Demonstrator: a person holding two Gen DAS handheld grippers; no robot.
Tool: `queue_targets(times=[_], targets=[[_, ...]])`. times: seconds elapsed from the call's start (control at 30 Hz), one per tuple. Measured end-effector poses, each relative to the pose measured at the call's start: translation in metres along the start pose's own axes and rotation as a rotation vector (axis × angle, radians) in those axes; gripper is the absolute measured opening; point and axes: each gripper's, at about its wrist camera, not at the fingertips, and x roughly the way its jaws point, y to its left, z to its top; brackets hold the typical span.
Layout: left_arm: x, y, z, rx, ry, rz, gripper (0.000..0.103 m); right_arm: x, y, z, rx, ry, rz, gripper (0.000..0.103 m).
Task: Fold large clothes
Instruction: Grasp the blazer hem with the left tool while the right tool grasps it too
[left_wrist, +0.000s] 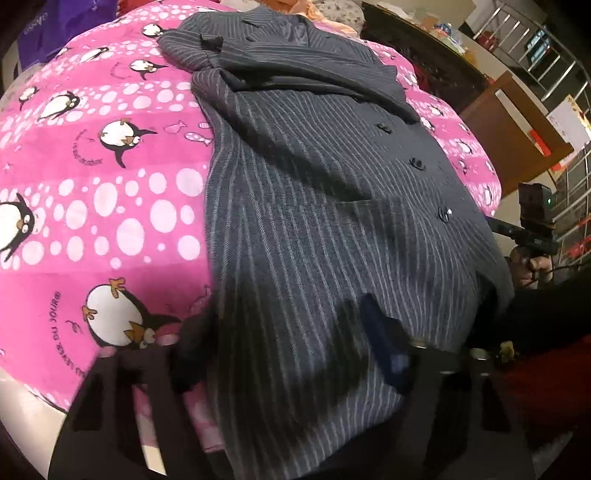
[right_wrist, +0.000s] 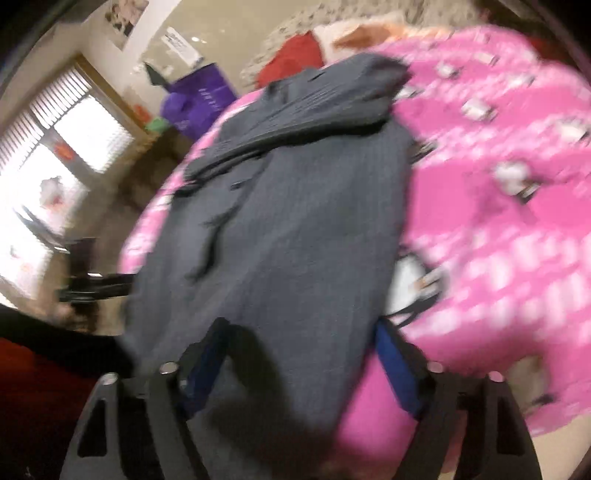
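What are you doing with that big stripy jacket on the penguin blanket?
A person with a gripper in each hand is folding a gray pinstriped jacket laid out on a pink penguin blanket. A sleeve is already folded across the top. The left gripper and the right gripper are both open, spread around the jacket's near hem, not yet pinching it. The right view is blurry.

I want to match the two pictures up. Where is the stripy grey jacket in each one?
Left wrist view: the grey jacket runs down the middle, collar at the top, hem by the left gripper.
Right wrist view: blurred, it fills the middle, hem between the right gripper fingers.
Shared landmark: the pink penguin sheet under it.
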Motion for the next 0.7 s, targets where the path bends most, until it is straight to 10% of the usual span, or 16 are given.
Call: queue_targets(times=[0.2, 0.5, 0.7], targets=[[0.002, 0.0, -0.004, 0.033, -0.005, 0.081, 0.047, 0.002, -0.002, -0.008, 0.03, 0.025, 0.007, 0.066], [0.0, -0.001, -0.004, 0.002, -0.015, -0.07, 0.047, 0.002, 0.0, -0.01, 0.033, -0.042, 0.13, 0.041], [0.009, -0.021, -0.009, 0.086, -0.036, 0.064, 0.048, 0.015, 0.025, -0.007, -0.12, -0.079, -0.235, 0.029]])
